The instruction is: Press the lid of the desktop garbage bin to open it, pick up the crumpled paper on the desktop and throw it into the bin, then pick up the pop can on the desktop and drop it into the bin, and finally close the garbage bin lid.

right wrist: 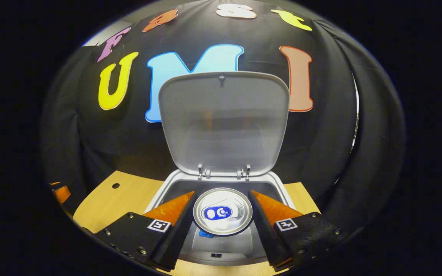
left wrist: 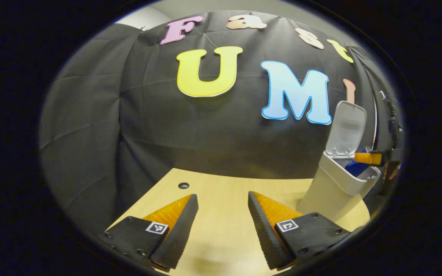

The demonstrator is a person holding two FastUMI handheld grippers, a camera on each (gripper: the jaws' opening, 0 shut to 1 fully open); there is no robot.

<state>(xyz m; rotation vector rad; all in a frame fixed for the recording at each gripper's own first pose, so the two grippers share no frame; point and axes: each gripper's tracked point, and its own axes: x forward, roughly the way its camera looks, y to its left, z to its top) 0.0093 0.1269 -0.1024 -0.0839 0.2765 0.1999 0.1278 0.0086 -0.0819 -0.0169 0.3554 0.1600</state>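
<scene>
Table point(left wrist: 221, 191) bears the garbage bin point(left wrist: 332, 191), its lid point(right wrist: 223, 122) raised upright. Right gripper point(right wrist: 221, 212) grasps the pop can point(right wrist: 222, 211) between its fingers directly above the bin's mouth; release and lid closing remain. Left gripper point(left wrist: 223, 214), fingers spread and empty, hangs beside the bin over bare table.

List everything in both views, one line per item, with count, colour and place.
garbage bin: one, pale grey, on the table's right side
lid: one, grey, hinged upright, open
pop can: one, silver top with blue tab, upright over the bin's opening
table: one, light wood, with a dark round hole near its back edge
left hand-held gripper: one, open, over bare table
right hand-held gripper: one, fingers on either side of the can
</scene>
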